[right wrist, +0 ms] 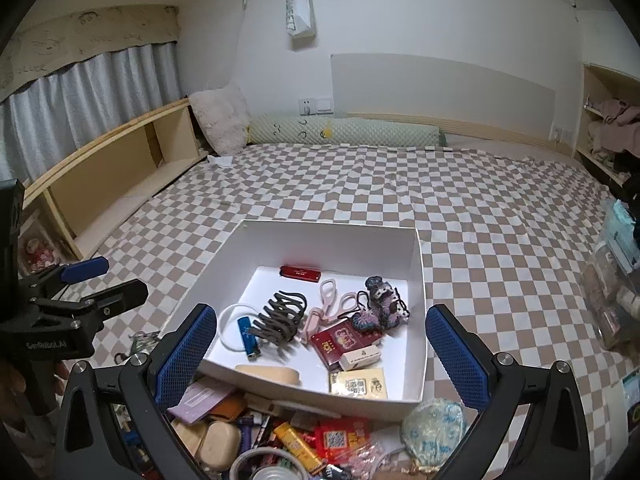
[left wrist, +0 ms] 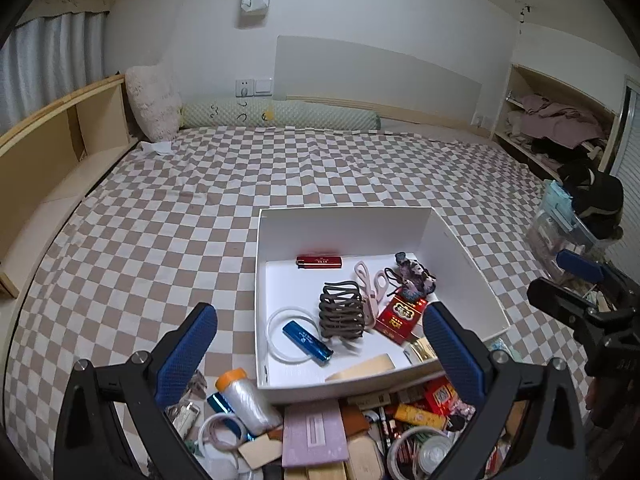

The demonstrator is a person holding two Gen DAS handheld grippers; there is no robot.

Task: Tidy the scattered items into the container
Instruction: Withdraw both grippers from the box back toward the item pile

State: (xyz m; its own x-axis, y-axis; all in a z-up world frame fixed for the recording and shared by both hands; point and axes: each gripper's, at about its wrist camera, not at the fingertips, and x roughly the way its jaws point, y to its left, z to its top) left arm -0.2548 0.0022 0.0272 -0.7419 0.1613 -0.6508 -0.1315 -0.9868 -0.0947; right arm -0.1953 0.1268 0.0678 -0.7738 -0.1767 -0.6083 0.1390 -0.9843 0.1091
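Both grippers, left (left wrist: 320,354) and right (right wrist: 322,356), hover with jaws apart and empty above the lower-frame clutter (left wrist: 320,432), ready to load the white box (left wrist: 460,240).

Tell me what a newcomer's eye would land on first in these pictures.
First the white box on the checkered bed, already holding a red case, a grey hair claw and a blue USB stick. Next, the heap of clutter against its near wall, with both hand-held grippers open above it.
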